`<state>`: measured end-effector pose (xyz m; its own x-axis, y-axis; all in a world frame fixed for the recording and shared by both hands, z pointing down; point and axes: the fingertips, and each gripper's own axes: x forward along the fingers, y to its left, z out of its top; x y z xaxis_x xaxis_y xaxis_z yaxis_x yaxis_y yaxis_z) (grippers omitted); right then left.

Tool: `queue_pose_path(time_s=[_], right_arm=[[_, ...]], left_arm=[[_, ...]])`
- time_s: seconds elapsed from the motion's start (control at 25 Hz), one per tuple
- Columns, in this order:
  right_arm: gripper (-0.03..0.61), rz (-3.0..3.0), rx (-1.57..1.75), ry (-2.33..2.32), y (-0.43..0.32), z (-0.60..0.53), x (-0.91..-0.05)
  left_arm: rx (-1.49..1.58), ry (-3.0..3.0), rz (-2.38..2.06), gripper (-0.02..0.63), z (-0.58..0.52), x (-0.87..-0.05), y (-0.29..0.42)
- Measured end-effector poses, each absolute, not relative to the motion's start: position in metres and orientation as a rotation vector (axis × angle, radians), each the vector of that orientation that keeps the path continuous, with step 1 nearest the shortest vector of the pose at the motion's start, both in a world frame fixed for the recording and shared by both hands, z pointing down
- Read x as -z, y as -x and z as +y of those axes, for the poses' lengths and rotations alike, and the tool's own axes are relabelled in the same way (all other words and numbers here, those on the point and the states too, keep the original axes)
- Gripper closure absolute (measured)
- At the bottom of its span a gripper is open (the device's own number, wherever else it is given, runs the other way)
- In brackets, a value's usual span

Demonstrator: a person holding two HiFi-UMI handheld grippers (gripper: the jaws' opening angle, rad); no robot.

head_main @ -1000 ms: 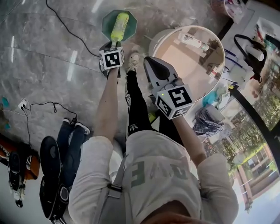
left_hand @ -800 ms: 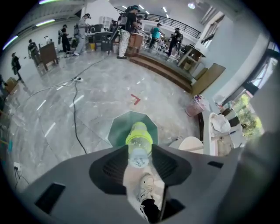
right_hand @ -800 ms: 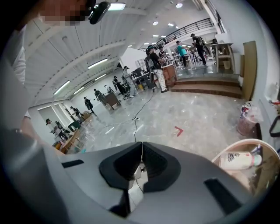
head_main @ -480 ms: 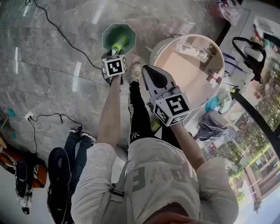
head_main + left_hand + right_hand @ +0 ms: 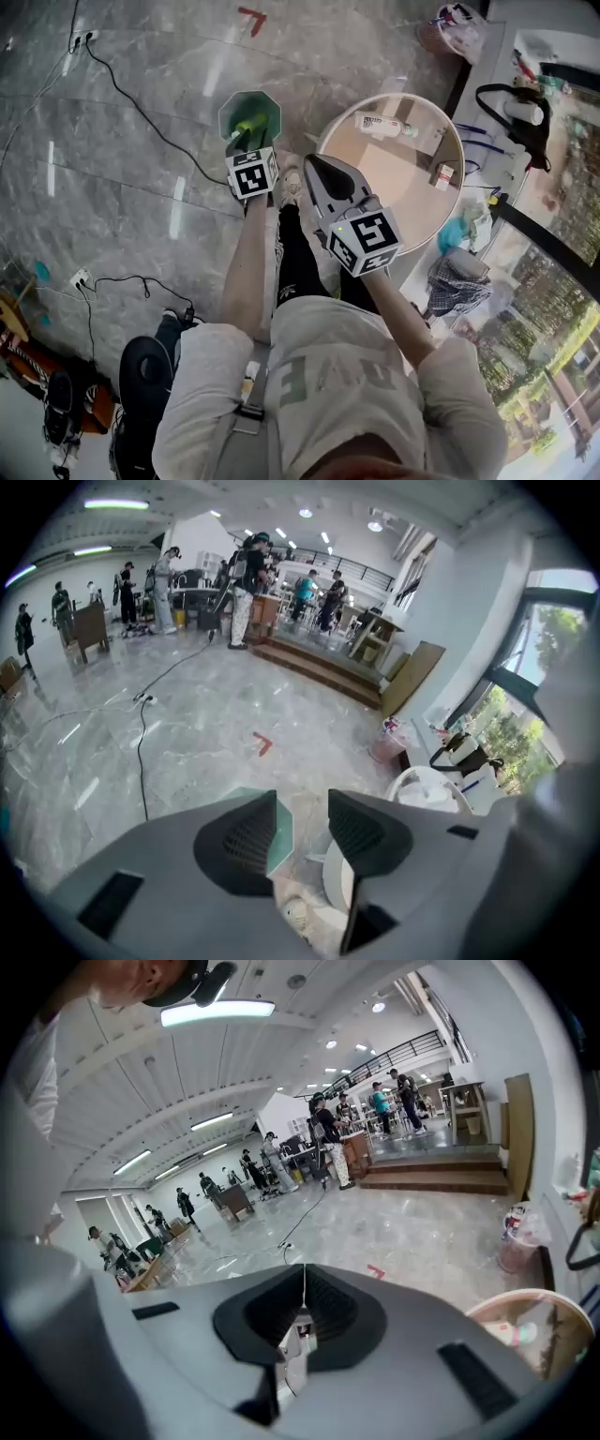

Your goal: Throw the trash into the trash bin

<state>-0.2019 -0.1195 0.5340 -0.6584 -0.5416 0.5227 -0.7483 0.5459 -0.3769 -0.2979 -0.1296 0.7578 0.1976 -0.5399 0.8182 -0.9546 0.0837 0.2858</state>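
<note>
**Surfaces and finishes**

Grey stone-look floor (image 5: 131,150): polished, glossy, streaked with reflections. Green octagonal plastic trash bin (image 5: 229,110), ahead of left gripper (image 5: 302,808): smooth. Gripper shells: grey matt plastic. Black pads (image 5: 246,841): ribbed. Round pale wood-look table (image 5: 394,178), beside right gripper (image 5: 303,1279): smooth.

The right gripper (image 5: 303,1283), jaws pressed together, faces a marble floor (image 5: 422,1222) beside a round table (image 5: 514,1299).
</note>
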Motion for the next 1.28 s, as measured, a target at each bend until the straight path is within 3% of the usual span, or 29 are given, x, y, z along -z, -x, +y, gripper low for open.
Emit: queue_pose_path(time_s=[0.28, 0.68, 0.96, 1.28], right_arm=[[0.563, -2.57, -0.643, -1.251, 0.142, -0.152, -0.454], [0.563, -2.563, -0.056, -1.601, -0.001, -0.164, -0.333], [0.563, -2.655, -0.037, -1.717, -0.044, -0.146, -0.281], [0.563, -2.707, -0.068, -1.756, -0.065, -0.142, -0.272]], left_arm=[[-0.312, -2.026, -1.633, 0.537, -0.203, -0.544, 0.225], [0.075, -2.502, -1.607, 0.6, -0.178, -0.295, 0.085], [0.252, -2.688, -1.621, 0.6, -0.154, -0.205, 0.04], [0.316, -2.725, -1.658, 0.601, -0.145, -0.183, 0.018]])
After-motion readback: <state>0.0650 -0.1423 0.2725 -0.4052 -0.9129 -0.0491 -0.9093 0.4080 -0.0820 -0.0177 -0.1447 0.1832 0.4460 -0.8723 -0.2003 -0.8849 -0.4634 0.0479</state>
